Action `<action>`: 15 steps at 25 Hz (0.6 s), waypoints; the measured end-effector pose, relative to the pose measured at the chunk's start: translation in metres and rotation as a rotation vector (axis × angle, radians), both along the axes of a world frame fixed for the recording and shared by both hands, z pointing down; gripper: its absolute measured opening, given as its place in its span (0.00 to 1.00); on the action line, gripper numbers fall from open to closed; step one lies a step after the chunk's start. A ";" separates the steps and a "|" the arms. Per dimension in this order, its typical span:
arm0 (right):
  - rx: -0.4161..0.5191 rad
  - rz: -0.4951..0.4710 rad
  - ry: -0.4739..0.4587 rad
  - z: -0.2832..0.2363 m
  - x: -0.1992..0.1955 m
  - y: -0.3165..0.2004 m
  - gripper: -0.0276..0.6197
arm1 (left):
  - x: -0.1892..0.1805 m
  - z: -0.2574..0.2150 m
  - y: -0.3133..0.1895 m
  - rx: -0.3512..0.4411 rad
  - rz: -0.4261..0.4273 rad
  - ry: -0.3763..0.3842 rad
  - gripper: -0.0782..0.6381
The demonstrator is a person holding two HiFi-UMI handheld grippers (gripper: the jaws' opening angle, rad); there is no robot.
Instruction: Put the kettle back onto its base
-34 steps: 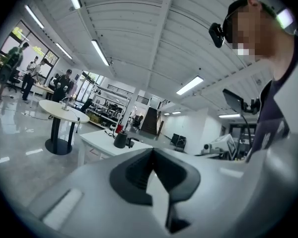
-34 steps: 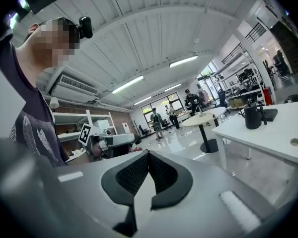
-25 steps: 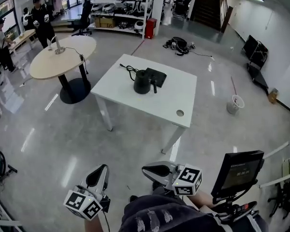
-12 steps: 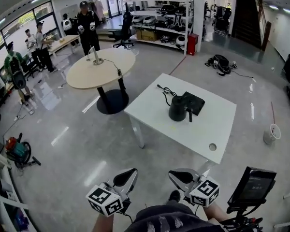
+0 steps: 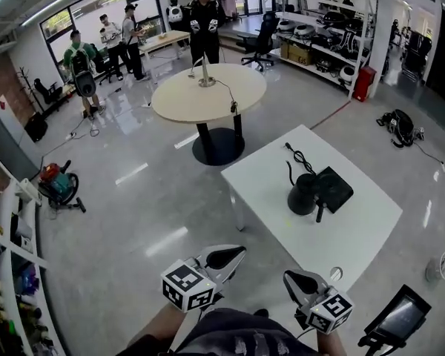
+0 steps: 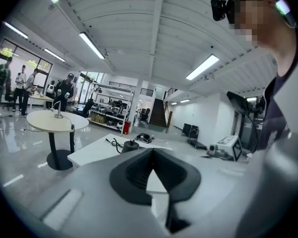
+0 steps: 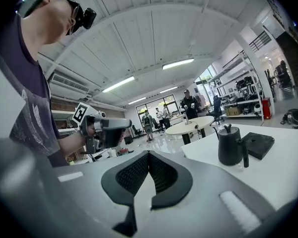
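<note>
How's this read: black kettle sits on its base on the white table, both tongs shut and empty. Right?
No: the kettle stands on the table beside its base, not on it, per the head view. Left tongs and right tongs are shut and empty.

The head view looks steeply down from above and well back at the white square table (image 5: 356,228), centre right. Both gripper views look nearly level from low down, sharing that table, its black kettle (image 5: 302,193) and the round beige table (image 5: 185,99).
</note>
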State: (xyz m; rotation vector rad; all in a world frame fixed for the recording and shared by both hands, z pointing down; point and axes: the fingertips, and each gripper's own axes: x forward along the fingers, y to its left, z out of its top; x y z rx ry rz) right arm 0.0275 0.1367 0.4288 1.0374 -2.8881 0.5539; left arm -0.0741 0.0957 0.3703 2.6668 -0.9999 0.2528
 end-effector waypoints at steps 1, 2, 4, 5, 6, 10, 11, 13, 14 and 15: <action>-0.005 -0.003 -0.002 0.000 0.005 -0.008 0.05 | 0.004 0.001 -0.007 -0.003 -0.006 -0.003 0.11; -0.009 -0.008 -0.003 0.000 0.011 -0.015 0.05 | 0.008 0.001 -0.013 -0.004 -0.010 -0.005 0.11; -0.013 -0.024 -0.008 -0.004 0.018 -0.029 0.05 | 0.013 0.000 -0.026 -0.007 -0.020 -0.004 0.11; -0.014 -0.032 -0.006 -0.006 0.020 -0.037 0.05 | 0.014 0.000 -0.035 -0.010 -0.028 -0.003 0.11; -0.015 -0.036 -0.005 -0.007 0.019 -0.045 0.05 | 0.012 0.001 -0.043 -0.015 -0.035 -0.001 0.11; -0.010 -0.022 -0.028 -0.008 0.008 -0.069 0.05 | -0.002 0.015 -0.064 -0.025 -0.021 0.013 0.11; 0.018 -0.031 -0.014 -0.016 0.001 -0.083 0.05 | -0.009 0.012 -0.075 -0.004 -0.023 0.013 0.11; 0.080 -0.040 0.031 -0.030 -0.010 -0.115 0.05 | -0.028 0.003 -0.101 0.041 -0.048 0.013 0.11; 0.087 -0.021 0.055 -0.031 -0.011 -0.124 0.05 | -0.036 0.004 -0.112 0.039 -0.054 0.018 0.11; 0.079 0.011 0.070 -0.031 -0.010 -0.128 0.05 | -0.040 0.007 -0.120 0.021 -0.050 0.027 0.11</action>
